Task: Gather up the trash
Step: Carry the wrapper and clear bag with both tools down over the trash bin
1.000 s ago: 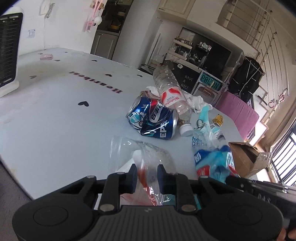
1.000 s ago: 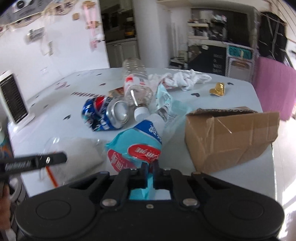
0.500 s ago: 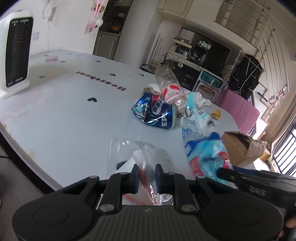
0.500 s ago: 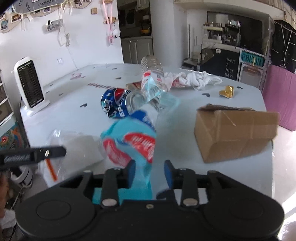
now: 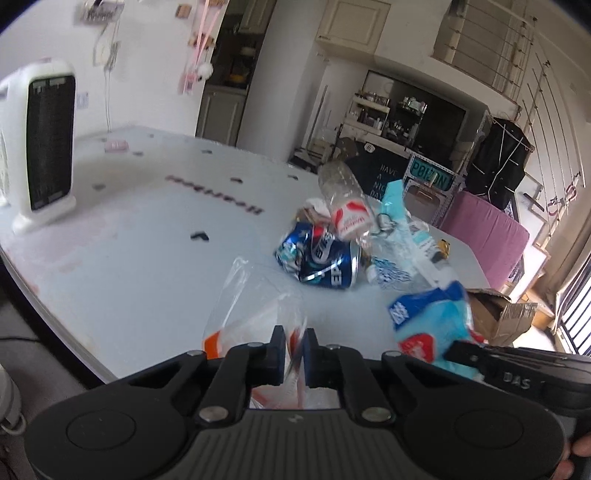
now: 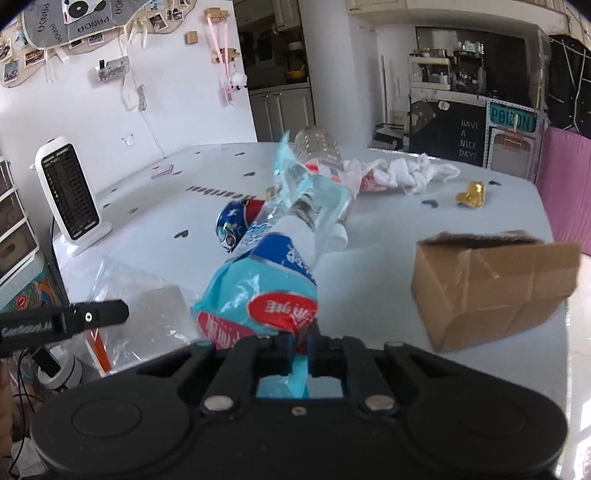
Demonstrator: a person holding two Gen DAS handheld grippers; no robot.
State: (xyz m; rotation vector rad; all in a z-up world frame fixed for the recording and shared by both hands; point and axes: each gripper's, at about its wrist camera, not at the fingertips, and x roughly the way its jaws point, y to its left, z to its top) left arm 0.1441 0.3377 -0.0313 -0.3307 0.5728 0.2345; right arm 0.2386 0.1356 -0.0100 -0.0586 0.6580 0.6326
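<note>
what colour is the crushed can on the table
Blue with red and white markings, a crushed can; it shows best in the left wrist view.

White space heater (image 6: 70, 199) sits upright at the far-left edge of the table (image 5: 122, 258), which has a pale cover with little dark hearts and some lettering printed on it. Small pink thing (image 5: 115, 146) lies further back, too blurry to identify. Behind the table there's a chalkboard sign (image 6: 468, 138) reading "HAVE A NICE DAY!", a teal "POIZON" plate (image 6: 512, 119) beside it, and something pink (image 5: 487, 225) off to the right. Photos and a panda banner (image 6: 70, 22) hang on the white wall.
</note>
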